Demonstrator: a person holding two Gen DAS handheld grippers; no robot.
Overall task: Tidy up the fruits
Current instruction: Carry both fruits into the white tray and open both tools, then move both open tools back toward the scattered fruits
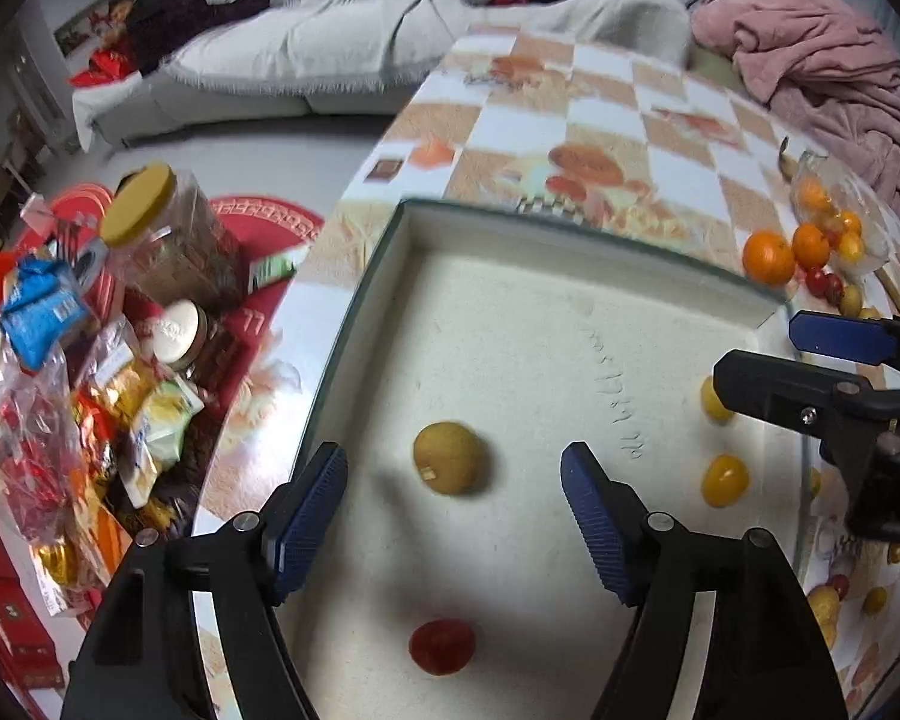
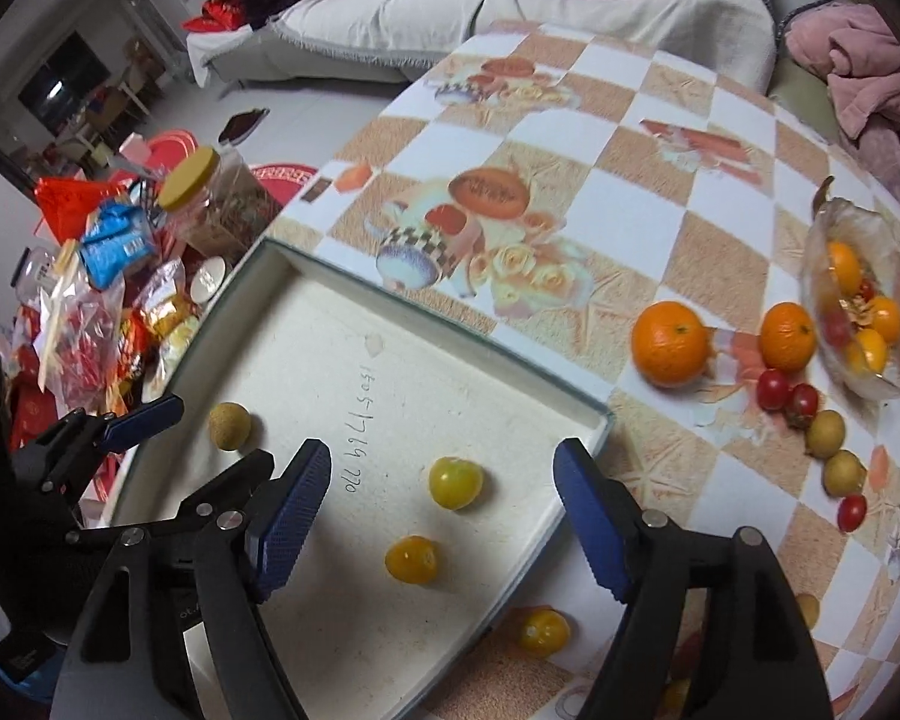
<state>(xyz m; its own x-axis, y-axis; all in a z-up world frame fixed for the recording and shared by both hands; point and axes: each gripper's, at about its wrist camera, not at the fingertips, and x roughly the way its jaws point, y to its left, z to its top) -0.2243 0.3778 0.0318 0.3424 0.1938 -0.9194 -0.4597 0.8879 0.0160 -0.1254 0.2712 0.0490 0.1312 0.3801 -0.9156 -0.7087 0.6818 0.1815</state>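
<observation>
Spreading ridged blue tongs [image 1: 453, 519] above round, pale-tan longan [image 1: 450, 457]

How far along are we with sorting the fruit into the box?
Early. Done: the box holds a longan, a red tomato and two yellow tomatoes. In hand: nothing; the left gripper and the right gripper are open over the box. Left: two oranges, red tomatoes, two longans, a yellow tomato, and the glass bowl's fruit.

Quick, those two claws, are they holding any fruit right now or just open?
Left claw: open, holding nothing, over the tray.
Right claw: open, holding nothing, above two yellow tomatoes.
</observation>
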